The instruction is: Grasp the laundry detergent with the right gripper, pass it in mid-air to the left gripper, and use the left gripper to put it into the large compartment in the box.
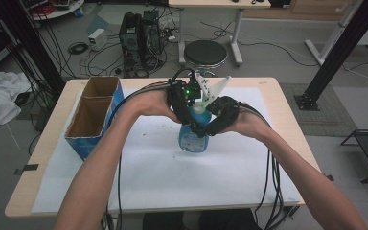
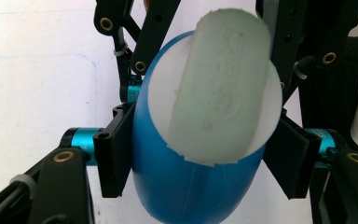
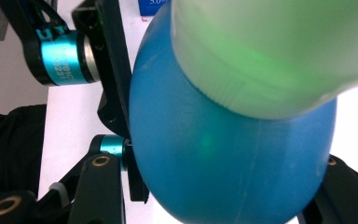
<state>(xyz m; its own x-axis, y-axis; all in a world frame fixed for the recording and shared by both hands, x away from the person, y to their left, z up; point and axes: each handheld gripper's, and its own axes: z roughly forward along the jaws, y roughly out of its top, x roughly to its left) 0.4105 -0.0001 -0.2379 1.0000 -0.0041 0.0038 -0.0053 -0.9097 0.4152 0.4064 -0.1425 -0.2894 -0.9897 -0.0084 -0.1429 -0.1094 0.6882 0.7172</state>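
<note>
A blue spray bottle (image 1: 193, 139) with a white trigger head (image 1: 211, 91) stands upright on the white sheet (image 1: 172, 177) at the table's middle. My left gripper (image 1: 184, 103) comes in from the left, high on the bottle near its neck. In the left gripper view its pads (image 2: 116, 154) press the blue body (image 2: 186, 186) from both sides, under the white head (image 2: 219, 84). My right gripper (image 1: 215, 122) reaches in from the right and is shut on the bottle's shoulder (image 3: 223, 154). One pad (image 3: 135, 182) touches the blue wall; the other is mostly hidden.
A blue cardboard box (image 1: 93, 117) with two open compartments stands at the table's left edge. Cables trail from both grippers over the near edge. Beyond the far edge are a round stool (image 1: 205, 52) and a computer tower (image 1: 141, 36) on the floor.
</note>
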